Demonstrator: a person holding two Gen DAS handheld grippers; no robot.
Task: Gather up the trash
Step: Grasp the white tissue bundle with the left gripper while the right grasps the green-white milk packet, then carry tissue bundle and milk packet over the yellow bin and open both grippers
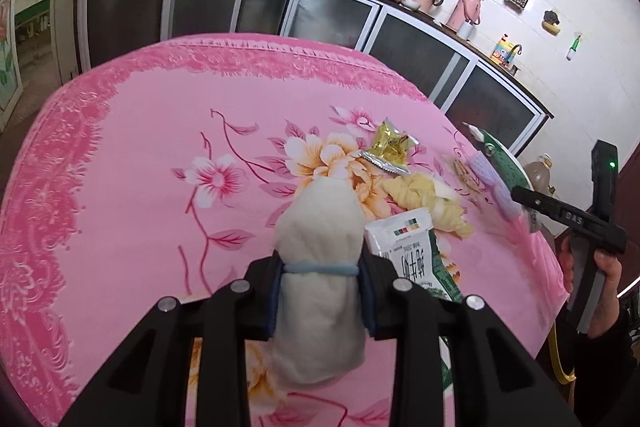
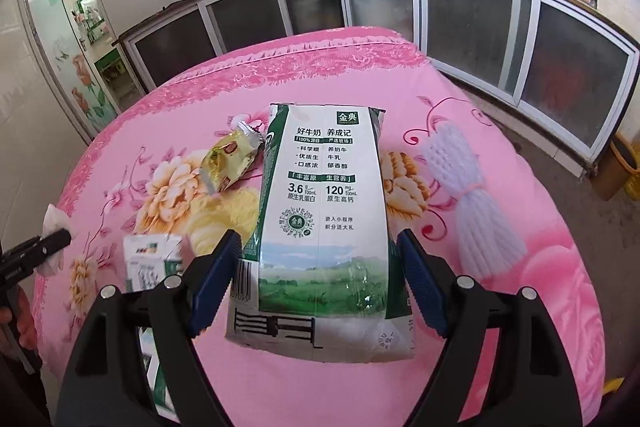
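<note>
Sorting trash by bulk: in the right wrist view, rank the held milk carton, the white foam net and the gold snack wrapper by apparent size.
1. Milk carton, largest, though it sits nearest the camera, which inflates it.
2. White foam net.
3. Gold snack wrapper, smallest.

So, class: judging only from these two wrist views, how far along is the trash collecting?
Done: nothing shows as binned; no bin is clearly in view.
In hand: the left gripper clamps a white tissue wad; the right gripper holds a milk carton between its pads.
Left on the pink cloth: a gold wrapper, yellow peel, white foam net and a second carton.
</note>
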